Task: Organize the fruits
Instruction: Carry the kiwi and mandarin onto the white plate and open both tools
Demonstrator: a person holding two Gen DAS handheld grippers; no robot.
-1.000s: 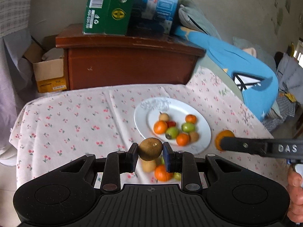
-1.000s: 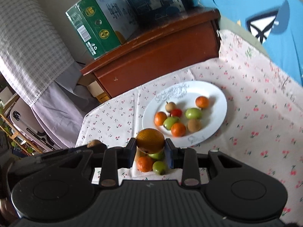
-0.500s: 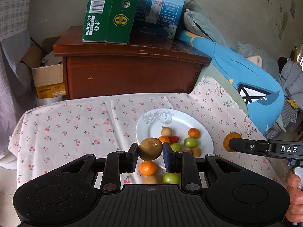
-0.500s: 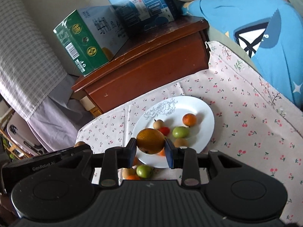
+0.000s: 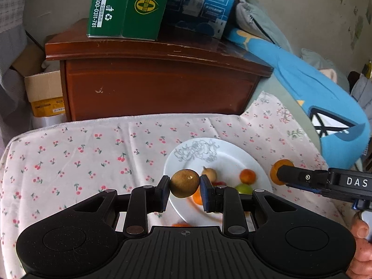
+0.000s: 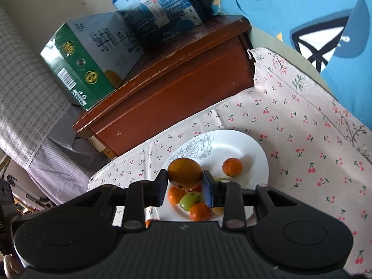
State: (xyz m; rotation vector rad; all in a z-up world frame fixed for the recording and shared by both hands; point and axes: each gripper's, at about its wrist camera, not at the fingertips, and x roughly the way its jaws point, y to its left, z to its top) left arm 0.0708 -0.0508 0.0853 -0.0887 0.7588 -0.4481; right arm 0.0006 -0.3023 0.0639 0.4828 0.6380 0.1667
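Observation:
My left gripper [image 5: 184, 183] is shut on a brown kiwi [image 5: 184, 183] and holds it above the near left rim of the white plate [image 5: 223, 155]. My right gripper [image 6: 184, 177] is shut on an orange [image 6: 184, 172] above the plate [image 6: 253, 153]; it also shows in the left wrist view [image 5: 280, 172] at the plate's right side. On the plate lie several small fruits: oranges [image 6: 232, 167], a green one [image 6: 190, 200], a red one and a pale one [image 5: 210, 174], partly hidden behind the grippers.
The table wears a white cherry-print cloth [image 5: 93, 153]. Behind it stands a brown wooden cabinet [image 5: 158, 81] with a green box [image 5: 125, 7] and a blue box [image 5: 200, 2]. A blue cushion [image 5: 320, 97] lies right, a cardboard box [image 5: 44, 95] left.
Both grippers have risen and pulled back with their fruits still held; the plate and the loose fruits now sit lower and partly behind the gripper bodies.

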